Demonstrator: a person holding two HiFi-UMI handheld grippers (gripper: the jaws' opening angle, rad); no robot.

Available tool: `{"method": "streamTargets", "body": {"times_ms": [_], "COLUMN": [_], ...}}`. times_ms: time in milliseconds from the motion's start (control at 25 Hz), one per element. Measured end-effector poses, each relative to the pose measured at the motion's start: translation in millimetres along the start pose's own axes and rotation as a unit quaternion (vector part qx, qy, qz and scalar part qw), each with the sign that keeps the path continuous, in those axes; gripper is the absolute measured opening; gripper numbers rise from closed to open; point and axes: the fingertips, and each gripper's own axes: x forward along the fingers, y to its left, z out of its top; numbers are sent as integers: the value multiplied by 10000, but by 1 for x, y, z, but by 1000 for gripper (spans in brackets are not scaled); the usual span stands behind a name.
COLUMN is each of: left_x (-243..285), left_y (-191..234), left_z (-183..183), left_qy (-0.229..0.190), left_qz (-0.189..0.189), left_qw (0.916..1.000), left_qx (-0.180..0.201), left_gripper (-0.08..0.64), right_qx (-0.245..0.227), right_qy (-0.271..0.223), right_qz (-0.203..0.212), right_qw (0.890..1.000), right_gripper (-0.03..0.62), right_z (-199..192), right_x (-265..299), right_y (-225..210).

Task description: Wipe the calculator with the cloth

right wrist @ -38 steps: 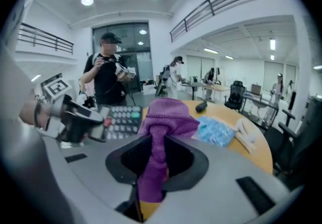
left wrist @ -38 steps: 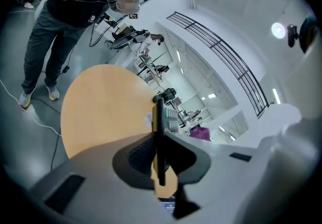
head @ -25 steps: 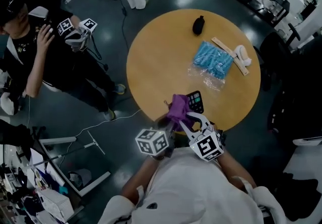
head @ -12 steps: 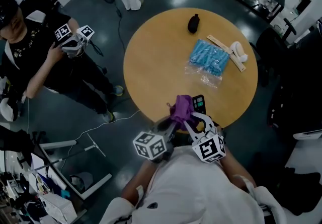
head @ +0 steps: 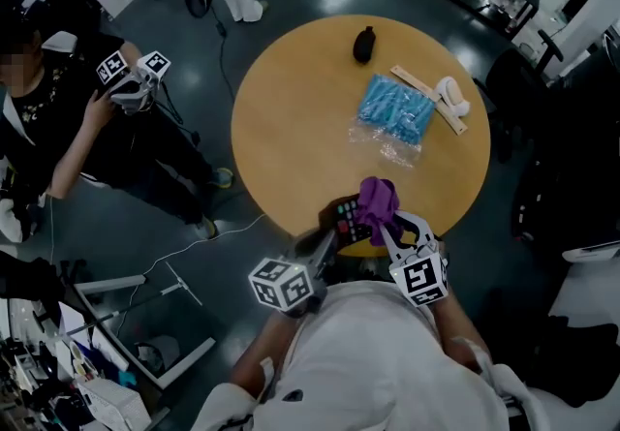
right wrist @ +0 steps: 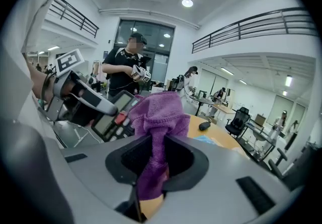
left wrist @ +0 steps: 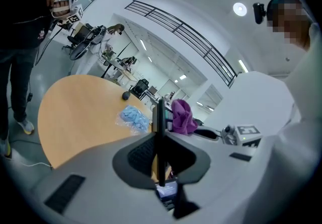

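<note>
My left gripper (head: pixel 331 233) clamps the calculator (head: pixel 346 216) over the near rim of the table (head: pixel 291 119); my right gripper (head: pixel 389 226) pinches the purple cloth (head: pixel 376 199) just beside its keys, bare wood open beyond

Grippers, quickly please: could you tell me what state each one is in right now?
Left gripper: closed on the calculator.
Right gripper: closed on the purple cloth.

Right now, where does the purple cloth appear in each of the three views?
Head view: cloth low centre, at the table's near edge.
Left gripper view: cloth just right of centre.
Right gripper view: cloth at centre.
Shared landmark: the small black object on the table.
</note>
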Motion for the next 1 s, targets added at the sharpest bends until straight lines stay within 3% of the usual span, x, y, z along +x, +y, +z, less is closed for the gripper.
{"method": "streamTargets", "body": {"times_ms": [120,240,360,480,600,720,880,1000], "left_x": [-4,-8,-3,8,14,14,15,14], "left_y": [4,11,13,8,4,-2,-18,-19], "left_z": [1,0,-3,-9,-14,-16,-18,-20], "left_qy": [-12,237,623,967,1220,1334,1294,1263], "left_qz": [79,430,698,600,465,429,417,470], "left_qw": [9999,9937,9707,9444,9265,9084,8811,8751], "left_qx": [115,1003,2215,3083,3528,3940,4530,4648], "left_gripper": [48,49,49,48,49,49,49,48], "right_qx": [186,369,240,-422,-1256,-1898,-2477,-2699], "right_qy": [273,424,278,-177,-575,-608,-537,-339], "right_qz": [-275,-544,-439,450,1411,1979,2101,1836], "right_qw": [9991,9969,9984,9979,9803,9597,9443,9446], "right_gripper": [80,80,80,80,80,80,80,80], "right_z": [-23,-37,-28,12,56,73,74,69], "right_x": [-7,-16,-23,-28,-29,-24,-17,-14], "right_y": [-26,-49,-53,-13,47,88,110,106]}}
